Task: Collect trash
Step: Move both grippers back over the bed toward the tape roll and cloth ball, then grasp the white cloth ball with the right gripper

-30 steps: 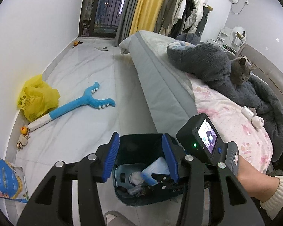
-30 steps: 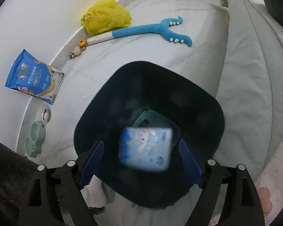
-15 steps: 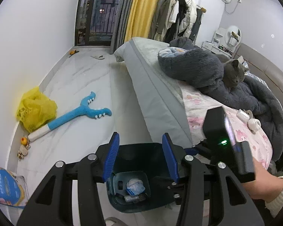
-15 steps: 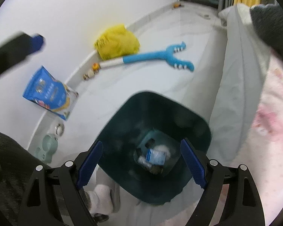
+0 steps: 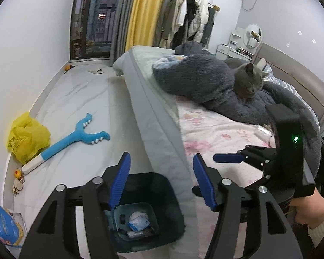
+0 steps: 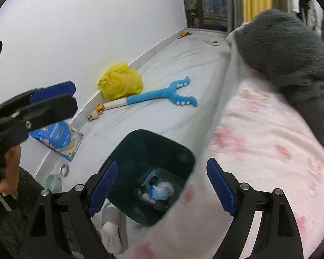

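- My right gripper (image 6: 161, 185) has lifted away from the trash bin (image 5: 166, 194) toward the bed (image 5: 216, 133); the blue packet (image 5: 138, 224) now lies inside.
- Both grippers, left gripper (image 5: 162, 181) included, gape wide, empty.
- Crumpled tissues (image 5: 262, 131) on the bed look left to collect.

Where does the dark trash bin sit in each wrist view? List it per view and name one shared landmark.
Left wrist: trash bin at bottom centre, on the floor against the bed, partly behind the left gripper.
Right wrist: trash bin low centre, between the right gripper jaws.
Shared landmark: blue Y-shaped toy on the floor.
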Tool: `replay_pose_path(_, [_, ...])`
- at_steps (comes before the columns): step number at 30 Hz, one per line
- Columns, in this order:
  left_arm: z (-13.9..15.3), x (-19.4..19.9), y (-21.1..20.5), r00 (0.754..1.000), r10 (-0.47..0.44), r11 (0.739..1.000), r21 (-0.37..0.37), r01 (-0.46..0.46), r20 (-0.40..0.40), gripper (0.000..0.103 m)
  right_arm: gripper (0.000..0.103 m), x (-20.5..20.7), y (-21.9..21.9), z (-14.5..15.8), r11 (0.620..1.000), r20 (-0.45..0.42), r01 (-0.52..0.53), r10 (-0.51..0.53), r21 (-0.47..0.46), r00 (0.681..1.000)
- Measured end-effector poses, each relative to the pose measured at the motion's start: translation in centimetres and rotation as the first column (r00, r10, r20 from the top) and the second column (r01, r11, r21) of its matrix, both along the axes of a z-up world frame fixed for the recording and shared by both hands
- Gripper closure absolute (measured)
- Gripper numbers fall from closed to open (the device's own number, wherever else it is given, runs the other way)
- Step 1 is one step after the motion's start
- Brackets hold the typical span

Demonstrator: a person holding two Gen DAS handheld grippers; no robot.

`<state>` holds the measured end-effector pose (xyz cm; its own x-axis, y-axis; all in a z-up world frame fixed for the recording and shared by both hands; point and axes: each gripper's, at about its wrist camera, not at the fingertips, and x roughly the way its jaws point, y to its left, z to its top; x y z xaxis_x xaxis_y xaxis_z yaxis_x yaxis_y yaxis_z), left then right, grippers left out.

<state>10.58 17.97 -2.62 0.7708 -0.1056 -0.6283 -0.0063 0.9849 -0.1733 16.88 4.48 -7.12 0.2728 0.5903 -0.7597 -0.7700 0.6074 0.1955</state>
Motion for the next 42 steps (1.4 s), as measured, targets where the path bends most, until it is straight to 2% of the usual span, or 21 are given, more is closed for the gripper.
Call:
replay_pose_path(9, [0.0,2.0,-4.3,0.998,-0.068,0.998,0.019,0.068,-0.004,0.034,0.016,1.4,-5.9,1.4,0.996,0.055,0.086,-0.087,0.010,0.995])
replay_pose_path(19, [-0.1,4.2,-8.8,0.990,-0.144,0.989,0.038,0.144,-0.012,0.031,0.015,3.9,-13.5,2.4,0.974,0.113,0.227,-0.226,0.006,0.967])
replay_pose_path(34, [-0.5,6.7,-13.9,0.974,-0.226,0.974,0.016,0.227,-0.006,0.030,0.015,5.6,-22.6,0.9,0.921,0.134,0.389,-0.382,-0.030,0.914])
replay_pose_path(42, [-0.6,8.5,-17.9,0.955,-0.298,0.954,0.030,0.298,0.005,0.028,0.015,6.7,-26.4,-0.5,0.889,0.105,0.456,-0.450,-0.043,0.887])
